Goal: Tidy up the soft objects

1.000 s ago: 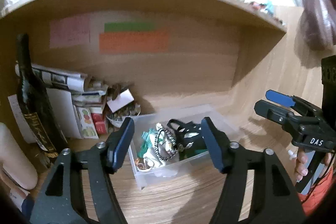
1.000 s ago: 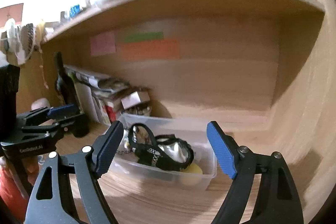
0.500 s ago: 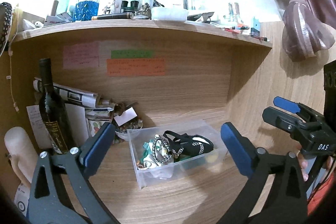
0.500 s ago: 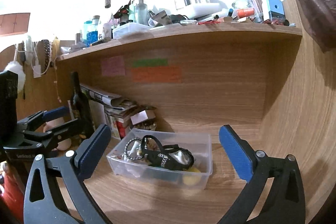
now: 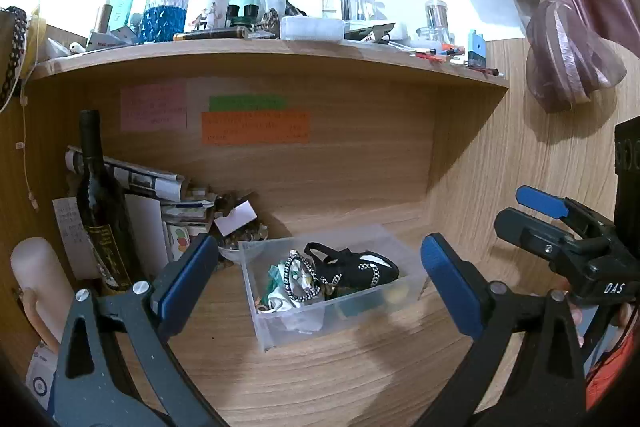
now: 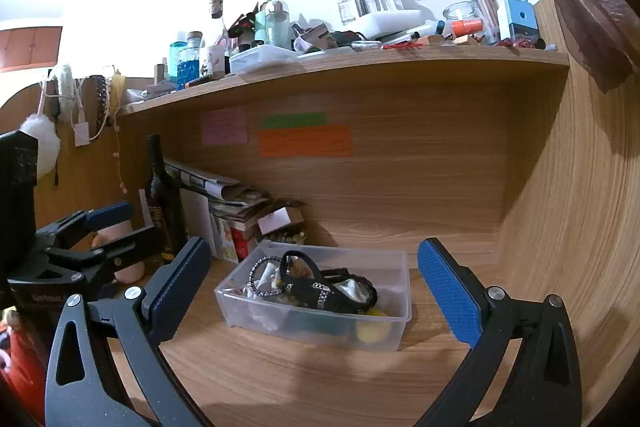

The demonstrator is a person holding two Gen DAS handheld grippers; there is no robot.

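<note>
Clear plastic makes up the bin [image 5: 280, 323] that sits low and centre in both views, resting on the wooden counter [image 5: 320, 379] inside a wood-panelled alcove. In the left wrist view its long axis runs from lower left up toward the right, with a short end nearest the lens; in the right wrist view [image 6: 316, 323] it lies nearly across the frame with a long wall facing the camera. Inside lies a heap of soft things: a black strappy piece with pale studs [image 5: 352, 269] stretched along the bin's length, a black-and-white beaded loop [image 5: 298, 277] toward its left end, some white and green cloth beneath, and something yellow [image 6: 372, 331] at the right end. The left claw [image 5: 320, 285] is spread wide, its blue pads framing the bin from lower left and lower right, clear of it and holding nothing. The right claw [image 6: 314, 291] is likewise wide open and empty, its pads standing either side of the bin without touching. Each claw also shows at the edge of the other's view. At the left of the alcove stand a dark wine bottle [image 5: 98, 211], upright, and a stack of papers and boxes [image 5: 176, 203]. Pink, green and orange notes [image 5: 254, 127] are stuck to the back panel, and the shelf [image 5: 260, 49] above is crowded with bottles and jars.
</note>
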